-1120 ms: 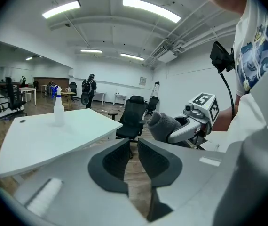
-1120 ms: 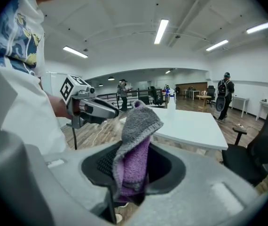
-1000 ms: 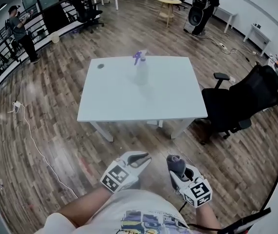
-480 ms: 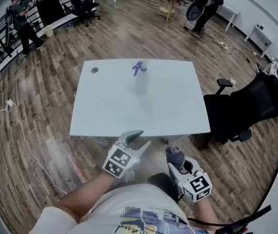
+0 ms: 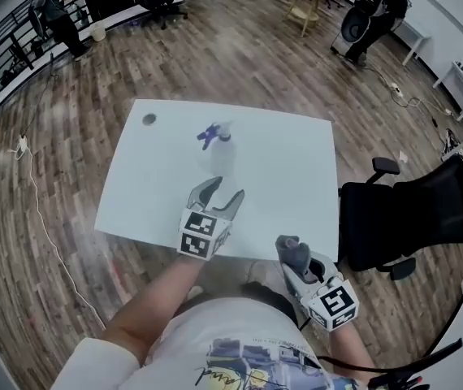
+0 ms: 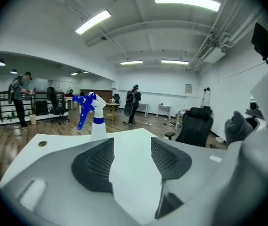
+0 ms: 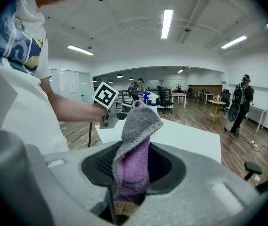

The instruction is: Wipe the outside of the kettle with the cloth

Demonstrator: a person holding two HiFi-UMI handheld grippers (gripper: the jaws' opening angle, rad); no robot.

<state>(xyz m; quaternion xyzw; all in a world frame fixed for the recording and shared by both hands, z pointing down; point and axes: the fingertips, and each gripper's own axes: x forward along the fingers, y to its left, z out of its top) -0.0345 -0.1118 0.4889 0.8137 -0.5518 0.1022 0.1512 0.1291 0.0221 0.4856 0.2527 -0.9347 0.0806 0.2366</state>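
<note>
Fuzzy, nubbly grey-and-purple cloth [image 7: 135,140] against the right gripper [image 7: 134,168] and its matt grey plastic shell, fine mesh-textured black pads [image 6: 100,160] on the left gripper [image 6: 131,157], a smooth matt white table [image 5: 288,177], a cloudy plastic spray bottle [image 5: 218,145], and a faintly glossy wood-plank floor [image 5: 69,177].

**What the Views Left Unclear**

In the head view the spray bottle [image 5: 215,140] showed a sharp blue trigger, but its pale body blurred into the tabletop [image 5: 296,169]. A small dark round thing [image 5: 149,119] near the far left corner was too small to tell. The cloth [image 7: 136,126] covered most of the pads of the right claw [image 7: 134,159], and its lower end sank out of sight between the jaws. A standing person [image 5: 59,15] was cut off by the top edge.
</note>
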